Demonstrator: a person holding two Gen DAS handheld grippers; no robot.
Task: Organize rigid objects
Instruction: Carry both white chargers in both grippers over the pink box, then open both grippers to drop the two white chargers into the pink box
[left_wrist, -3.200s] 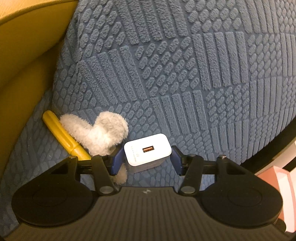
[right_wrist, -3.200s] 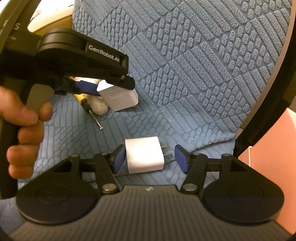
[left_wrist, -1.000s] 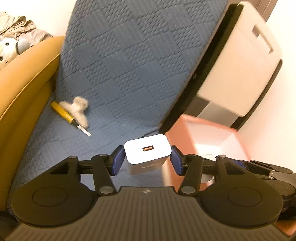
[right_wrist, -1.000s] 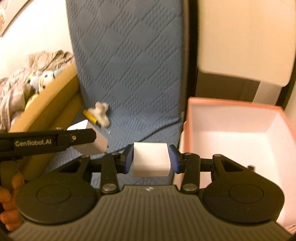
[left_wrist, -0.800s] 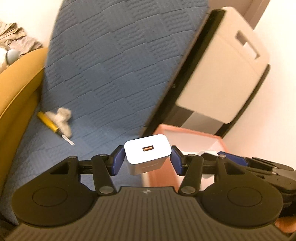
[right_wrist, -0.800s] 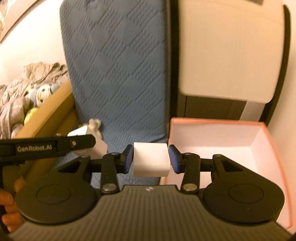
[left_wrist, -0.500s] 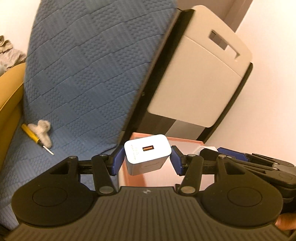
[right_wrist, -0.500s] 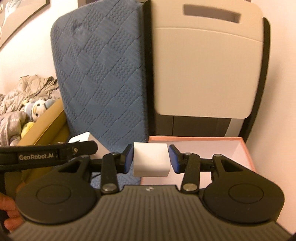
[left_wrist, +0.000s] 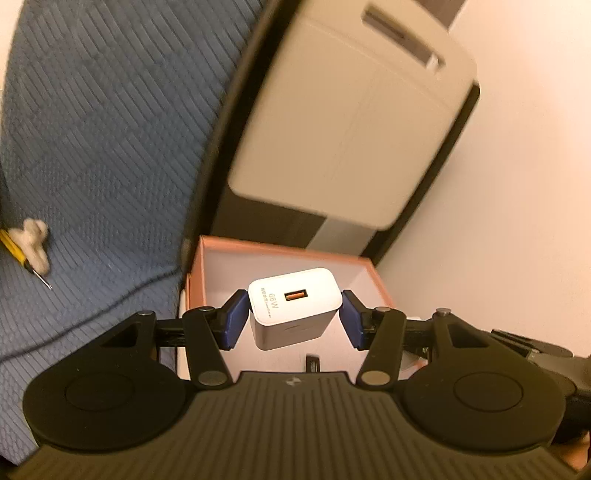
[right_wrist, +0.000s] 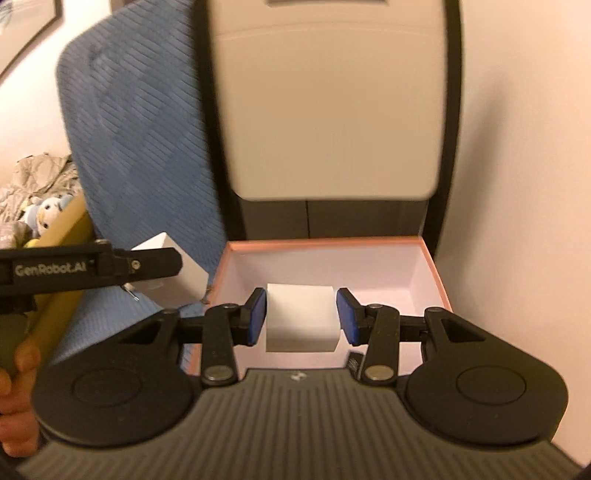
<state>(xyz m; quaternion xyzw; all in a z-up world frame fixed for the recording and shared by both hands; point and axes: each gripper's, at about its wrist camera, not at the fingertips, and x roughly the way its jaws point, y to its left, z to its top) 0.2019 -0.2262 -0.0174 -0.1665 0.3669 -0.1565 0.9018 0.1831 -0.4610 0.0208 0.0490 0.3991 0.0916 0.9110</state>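
Two chargers, one per gripper, both over the box.

Left wrist view: left gripper (left_wrist: 293, 319) with blue fingers (left_wrist: 233, 319) clamped on a white charger (left_wrist: 295, 308), port face up, printed label beside the port. Behind and below, pink box (left_wrist: 194, 273) open, pale floor bare but for a small dark item at the near edge. To the left, blue quilt (left_wrist: 92, 129) with a yellow screwdriver (left_wrist: 14, 251) and a fluffy white clip (left_wrist: 35, 242) lying together, well apart from the box. Beige case (left_wrist: 343, 122) upright behind the box.

Right wrist view: right gripper (right_wrist: 301, 319), fingers (right_wrist: 256, 319) clamped on a plain white cube (right_wrist: 301, 317), held above the box's open mouth. Left gripper visible at left edge, its charger near the box's left wall.

Step in hand, by judgement: carrying both to the box. Next: lower each inside the rim, apart from one another, then spread fingers; screwdriver left to fetch afterwards.
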